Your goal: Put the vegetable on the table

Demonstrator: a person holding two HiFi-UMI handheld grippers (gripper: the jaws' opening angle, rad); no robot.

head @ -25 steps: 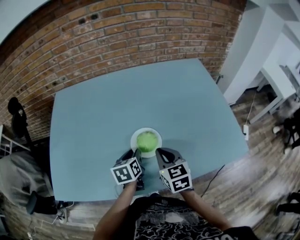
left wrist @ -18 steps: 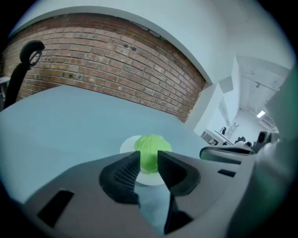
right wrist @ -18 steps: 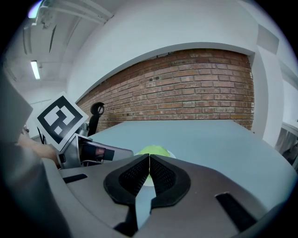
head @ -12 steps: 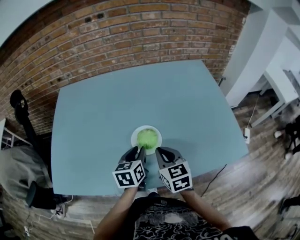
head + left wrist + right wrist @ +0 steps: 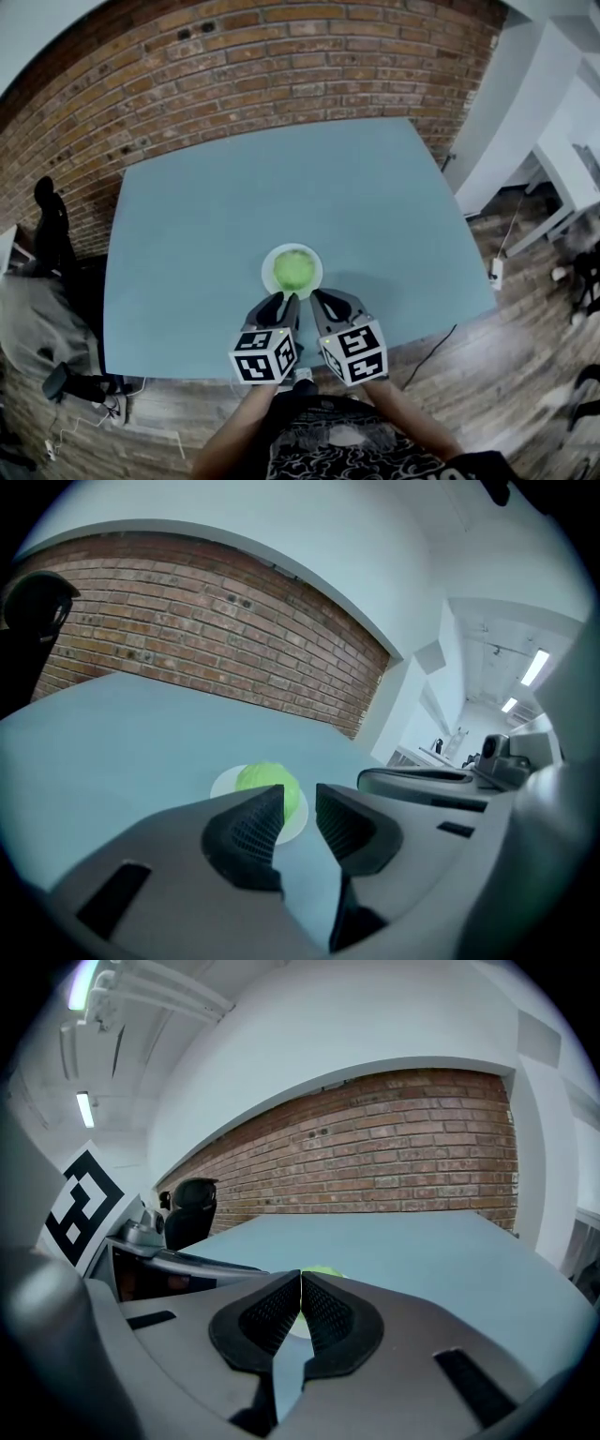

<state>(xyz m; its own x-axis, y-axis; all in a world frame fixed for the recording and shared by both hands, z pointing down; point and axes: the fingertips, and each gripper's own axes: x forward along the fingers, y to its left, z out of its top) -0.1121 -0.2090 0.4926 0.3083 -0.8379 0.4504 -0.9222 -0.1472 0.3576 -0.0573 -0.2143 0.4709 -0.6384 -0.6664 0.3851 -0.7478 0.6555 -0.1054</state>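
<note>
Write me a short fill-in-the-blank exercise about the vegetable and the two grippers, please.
The green vegetable lies on a white ____.
The left gripper is ____, with nothing between its jaws.
The right gripper is ____.
The wall behind the table is made of ____.
Missing words: plate; open; shut; brick.
</note>
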